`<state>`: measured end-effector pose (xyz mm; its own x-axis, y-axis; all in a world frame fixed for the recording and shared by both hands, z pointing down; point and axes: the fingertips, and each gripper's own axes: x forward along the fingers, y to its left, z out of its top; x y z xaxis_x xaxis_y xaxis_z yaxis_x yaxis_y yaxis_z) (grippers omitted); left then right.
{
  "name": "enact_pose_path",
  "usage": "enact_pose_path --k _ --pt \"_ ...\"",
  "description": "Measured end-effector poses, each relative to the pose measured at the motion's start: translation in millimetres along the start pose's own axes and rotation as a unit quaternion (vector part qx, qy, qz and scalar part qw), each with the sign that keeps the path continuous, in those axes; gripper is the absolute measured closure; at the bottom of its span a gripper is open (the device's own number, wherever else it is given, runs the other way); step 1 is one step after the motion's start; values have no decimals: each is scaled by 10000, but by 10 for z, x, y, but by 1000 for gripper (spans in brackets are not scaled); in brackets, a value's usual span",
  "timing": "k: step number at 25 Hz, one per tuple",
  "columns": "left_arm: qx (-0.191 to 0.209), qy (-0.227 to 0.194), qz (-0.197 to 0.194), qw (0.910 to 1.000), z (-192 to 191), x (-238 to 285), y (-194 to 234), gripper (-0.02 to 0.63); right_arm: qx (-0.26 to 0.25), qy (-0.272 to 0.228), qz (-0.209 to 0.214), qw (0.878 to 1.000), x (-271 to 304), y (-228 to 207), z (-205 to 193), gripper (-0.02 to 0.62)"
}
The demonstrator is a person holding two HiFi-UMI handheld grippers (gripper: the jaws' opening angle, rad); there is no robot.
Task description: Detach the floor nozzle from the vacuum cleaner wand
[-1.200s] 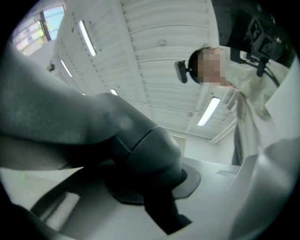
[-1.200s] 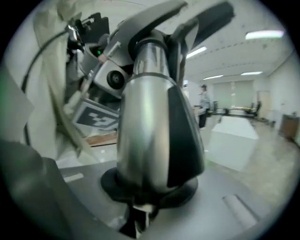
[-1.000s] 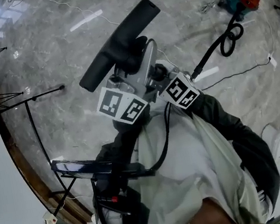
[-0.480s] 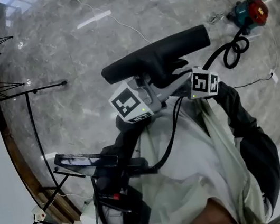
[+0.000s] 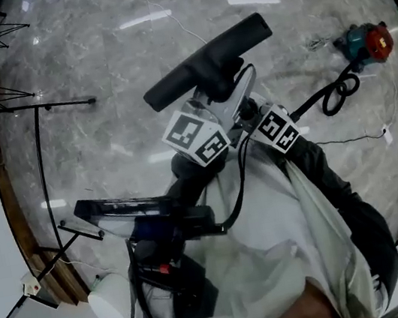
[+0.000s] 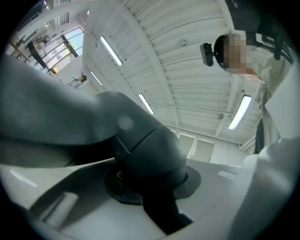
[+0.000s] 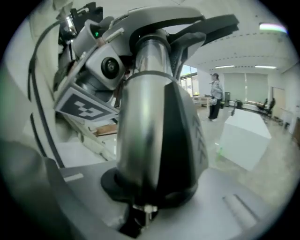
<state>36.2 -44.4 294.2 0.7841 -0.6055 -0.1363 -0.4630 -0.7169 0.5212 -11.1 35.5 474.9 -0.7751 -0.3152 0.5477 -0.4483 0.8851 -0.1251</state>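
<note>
Raised over the grey marble floor (image 5: 103,133), the black plastic floor nozzle (image 5: 206,60) has its dark neck clamped in the left tongs (image 6: 152,187); the right tongs (image 7: 147,201), having just been closing, pinch the silver metal wand (image 7: 143,117).

Grey marble floor (image 5: 89,143) bears red-teal machine (image 5: 366,43), black hose (image 5: 336,96).

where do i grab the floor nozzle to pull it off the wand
Take the floor nozzle by its rounded neck, closing across it from the side: the rest is a long wide bar, while the neck is narrow and next to the wand.
</note>
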Motion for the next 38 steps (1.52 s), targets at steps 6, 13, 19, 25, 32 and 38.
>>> enact_pose_path --k 6,13,19,25,32,38 --pt "563 85 -2516 9661 -107 -88 -793 526 -764 -57 2474 9659 -333 446 -129 509" --pt "360 -295 -2125 9761 92 -149 -515 518 -408 -49 1490 9880 -108 300 51 520" --pt "363 -396 40 9985 193 -55 54 522 49 -68 -748 9972 92 -144 160 523" --pt "589 -237 -1130 9916 162 -80 -296 528 -491 -147 445 9977 -10 67 147 514" --pt "288 -279 -2935 9551 174 -175 -748 529 -570 66 2906 9551 -390 530 90 512" --pt "451 -434 -334 9975 333 28 -25 522 -65 -147 -846 9963 20 -238 244 523"
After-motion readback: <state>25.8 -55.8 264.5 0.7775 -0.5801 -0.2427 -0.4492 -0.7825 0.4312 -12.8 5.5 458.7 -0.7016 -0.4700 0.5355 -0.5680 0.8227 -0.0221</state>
